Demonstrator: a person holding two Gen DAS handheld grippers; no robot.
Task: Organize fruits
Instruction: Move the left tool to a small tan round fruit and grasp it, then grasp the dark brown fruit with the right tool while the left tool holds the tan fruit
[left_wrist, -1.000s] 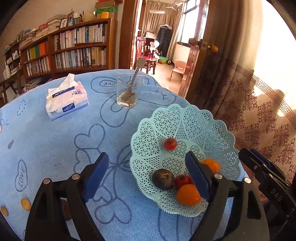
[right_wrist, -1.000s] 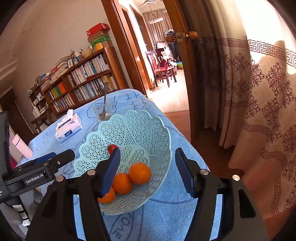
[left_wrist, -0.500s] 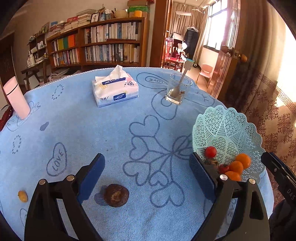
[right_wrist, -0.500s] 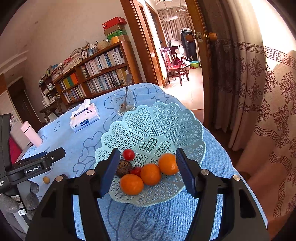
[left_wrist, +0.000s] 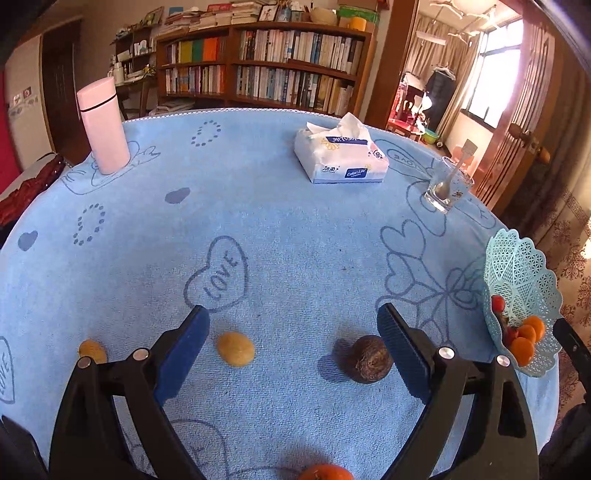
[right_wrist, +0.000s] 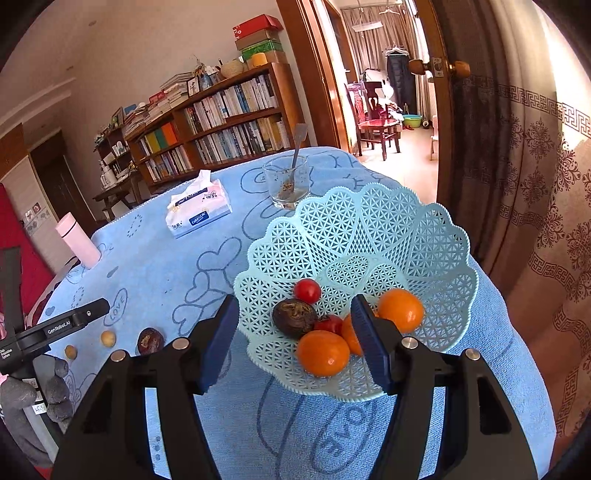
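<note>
Above loose fruit, left tool spread.

Wood bookshelf along back wall, sunlit window rt, patterned curtain by open door.

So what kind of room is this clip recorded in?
Most likely a home living or dining room: a packed bookshelf, a towel-covered table with a tissue pack, and curtains beside a wooden door.

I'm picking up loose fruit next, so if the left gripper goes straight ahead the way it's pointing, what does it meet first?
Probably bare blue tablecloth. The open left gripper has the yellow fruit and the dark brown fruit inside its left and right fingers, neither centred. Depth is uncertain.
</note>
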